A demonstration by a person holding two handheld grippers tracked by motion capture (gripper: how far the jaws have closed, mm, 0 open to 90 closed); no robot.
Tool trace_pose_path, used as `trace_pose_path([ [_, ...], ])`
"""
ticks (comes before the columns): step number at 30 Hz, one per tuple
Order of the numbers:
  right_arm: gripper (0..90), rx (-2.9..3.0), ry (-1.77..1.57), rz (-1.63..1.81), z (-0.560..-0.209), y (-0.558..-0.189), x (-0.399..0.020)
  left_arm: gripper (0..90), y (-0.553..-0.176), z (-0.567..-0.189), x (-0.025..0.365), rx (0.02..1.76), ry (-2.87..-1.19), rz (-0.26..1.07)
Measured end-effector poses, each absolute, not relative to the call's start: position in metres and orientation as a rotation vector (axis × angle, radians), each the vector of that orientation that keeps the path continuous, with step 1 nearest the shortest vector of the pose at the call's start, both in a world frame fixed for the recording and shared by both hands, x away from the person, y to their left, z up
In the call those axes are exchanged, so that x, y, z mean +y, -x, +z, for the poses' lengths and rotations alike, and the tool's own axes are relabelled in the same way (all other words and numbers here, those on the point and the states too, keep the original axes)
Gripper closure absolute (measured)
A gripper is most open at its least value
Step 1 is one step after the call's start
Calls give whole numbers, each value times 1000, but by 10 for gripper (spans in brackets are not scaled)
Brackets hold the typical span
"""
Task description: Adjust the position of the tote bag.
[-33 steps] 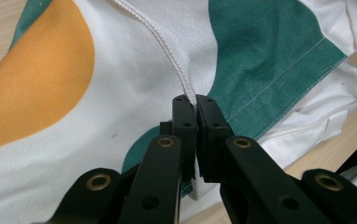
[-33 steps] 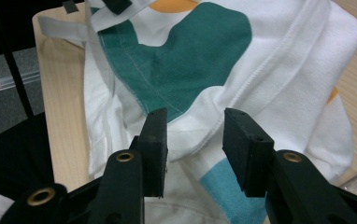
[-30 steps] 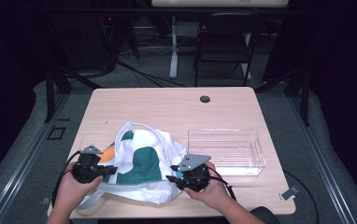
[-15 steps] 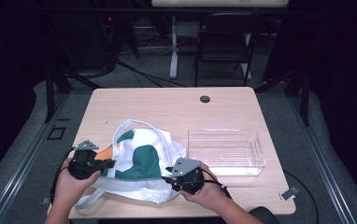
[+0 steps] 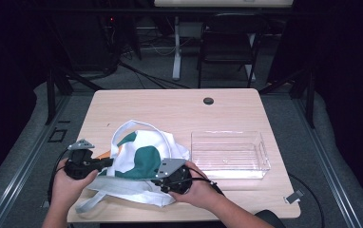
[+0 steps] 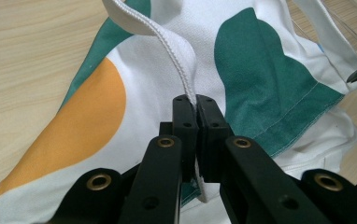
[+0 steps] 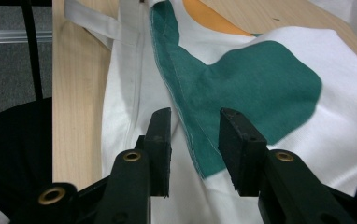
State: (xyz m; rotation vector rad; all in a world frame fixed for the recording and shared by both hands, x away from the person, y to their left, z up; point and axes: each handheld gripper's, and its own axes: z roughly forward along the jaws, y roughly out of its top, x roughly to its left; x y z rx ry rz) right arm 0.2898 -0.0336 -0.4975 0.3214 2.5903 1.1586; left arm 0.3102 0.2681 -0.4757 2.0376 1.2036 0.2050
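A white cloth bag [image 5: 141,159] with green and orange patches lies crumpled at the table's [image 5: 170,107] near edge, between your hands. Your left gripper [image 6: 196,105] is clenched on its strap [image 6: 167,42]. Your right gripper [image 7: 195,135], jaws apart and just narrowing, hovers over the bag's green seam directly ahead, gripping nothing.

A clear plastic tray [image 5: 229,154] sits on the wooden table [image 5: 170,107].

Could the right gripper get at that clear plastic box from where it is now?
Probably yes: the right gripper hangs open over the bag, and the clear box sits just beside it with bare table between.
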Motion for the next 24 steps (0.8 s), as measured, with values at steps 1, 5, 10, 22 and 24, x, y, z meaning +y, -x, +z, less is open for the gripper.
trace_pose_path([
  [1,668,2590,-321,1157,-498,-290,-31,879,-311,-476,269,1202,-2033,210],
  [5,705,2613,-306,1127,-501,-295,-23,879,-312,-477,272,1207,-2019,201],
  [10,713,2636,-307,1100,-504,-299,-19,879,-312,-477,273,1214,-2019,201],
  [22,679,2646,-281,1027,-511,-300,-7,879,-313,-478,274,1219,-2015,200],
  [24,679,2646,-278,1026,-512,-301,-6,879,-313,-478,274,1220,-2013,201],
])
